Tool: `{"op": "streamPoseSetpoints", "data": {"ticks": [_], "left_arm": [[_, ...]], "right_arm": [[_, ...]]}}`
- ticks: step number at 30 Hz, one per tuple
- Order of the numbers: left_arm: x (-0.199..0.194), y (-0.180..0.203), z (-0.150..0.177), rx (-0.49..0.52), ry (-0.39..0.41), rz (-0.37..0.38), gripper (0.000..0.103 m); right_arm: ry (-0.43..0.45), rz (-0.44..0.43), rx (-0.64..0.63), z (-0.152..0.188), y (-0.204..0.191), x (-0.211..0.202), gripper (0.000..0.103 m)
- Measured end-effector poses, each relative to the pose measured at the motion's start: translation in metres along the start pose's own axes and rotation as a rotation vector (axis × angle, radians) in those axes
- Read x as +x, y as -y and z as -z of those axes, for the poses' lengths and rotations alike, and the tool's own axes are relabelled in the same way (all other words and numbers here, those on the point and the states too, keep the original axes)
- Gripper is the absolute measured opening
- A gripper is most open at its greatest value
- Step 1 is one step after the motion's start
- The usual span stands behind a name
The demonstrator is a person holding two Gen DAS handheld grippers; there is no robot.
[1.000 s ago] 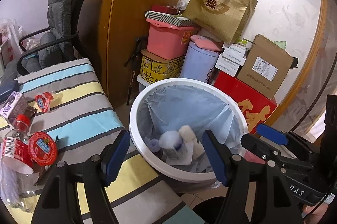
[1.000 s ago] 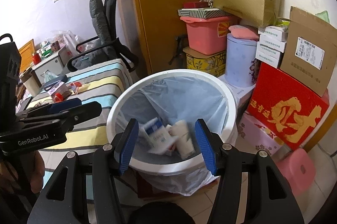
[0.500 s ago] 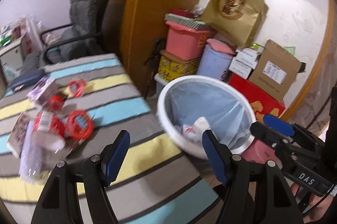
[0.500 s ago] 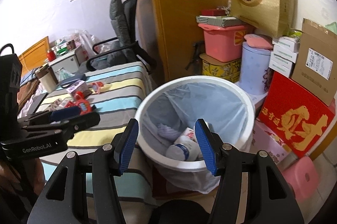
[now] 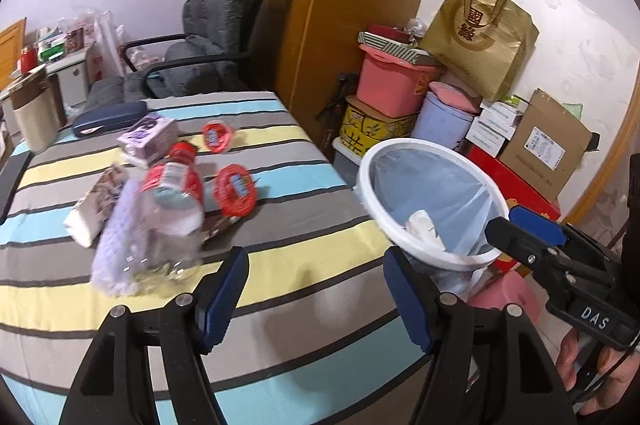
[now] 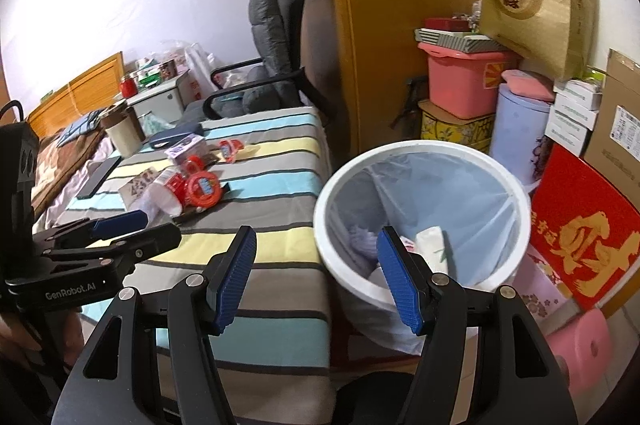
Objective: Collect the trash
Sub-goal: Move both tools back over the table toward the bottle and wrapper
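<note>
1. Striped cloth covers the table [image 5: 304, 249] in the left wrist view, and a heap of trash lies toward its far left corner: a crushed clear bottle [image 5: 160, 221] with a red label, two red-lidded cups [image 5: 236, 189] and [image 5: 218, 136], a purple carton [image 5: 148, 137] and a white packet [image 5: 96, 205]. The left gripper [image 5: 314, 295] hangs over the near part of the table, jaws spread wide and holding nothing. The white bin [image 5: 432, 201] stands just off the table's right edge, with some white waste at the bottom of its blue liner. The right gripper [image 5: 532, 231] shows at the right edge of the view, over the bin's near rim.

2. From the right wrist view, the right gripper [image 6: 316, 275] is likewise spread and empty, poised between the table's right edge and the bin [image 6: 420, 217]. A few pieces lie inside the liner, a white one among them [image 6: 430, 245]. The heap [image 6: 180, 185] sits untouched well back on the cloth, and the left gripper [image 6: 120, 225] points toward it.

3. By my reading, part of the job is done, since the bin holds several pieces, but at least five items are left on the table.
</note>
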State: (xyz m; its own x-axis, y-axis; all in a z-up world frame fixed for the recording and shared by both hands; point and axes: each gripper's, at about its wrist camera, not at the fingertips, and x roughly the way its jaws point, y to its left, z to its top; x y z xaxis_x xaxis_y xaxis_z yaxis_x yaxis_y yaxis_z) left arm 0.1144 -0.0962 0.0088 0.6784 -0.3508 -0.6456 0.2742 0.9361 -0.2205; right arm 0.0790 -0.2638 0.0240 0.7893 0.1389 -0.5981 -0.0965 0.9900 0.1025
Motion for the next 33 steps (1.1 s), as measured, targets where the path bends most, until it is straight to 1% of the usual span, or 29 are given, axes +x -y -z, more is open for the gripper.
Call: {"op": "streamPoseSetpoints", "data": {"ticks": [10,18,25,33], "left_arm": [[-0.023,-0.030,0.014,-0.051,0.020,-0.052,0.069],[-0.039,-0.056,0.024,-0.096,0.035,-0.119,0.069],[-0.042,-0.081,0.024,-0.137,0.035,-0.171,0.069],[-0.037,-0.100,0.017,-0.156,0.040,-0.201,0.069]], "right_arm": [[-0.027,-0.046,-0.027,0.003,-0.022,0.007,0.064],[-0.058,-0.108,-0.070,0.003,-0.048,0.021,0.064],[-0.080,-0.140,-0.095,0.002,-0.063,0.033,0.064],[-0.103,-0.144,-0.098,0.001,-0.068,0.044,0.064]]}}
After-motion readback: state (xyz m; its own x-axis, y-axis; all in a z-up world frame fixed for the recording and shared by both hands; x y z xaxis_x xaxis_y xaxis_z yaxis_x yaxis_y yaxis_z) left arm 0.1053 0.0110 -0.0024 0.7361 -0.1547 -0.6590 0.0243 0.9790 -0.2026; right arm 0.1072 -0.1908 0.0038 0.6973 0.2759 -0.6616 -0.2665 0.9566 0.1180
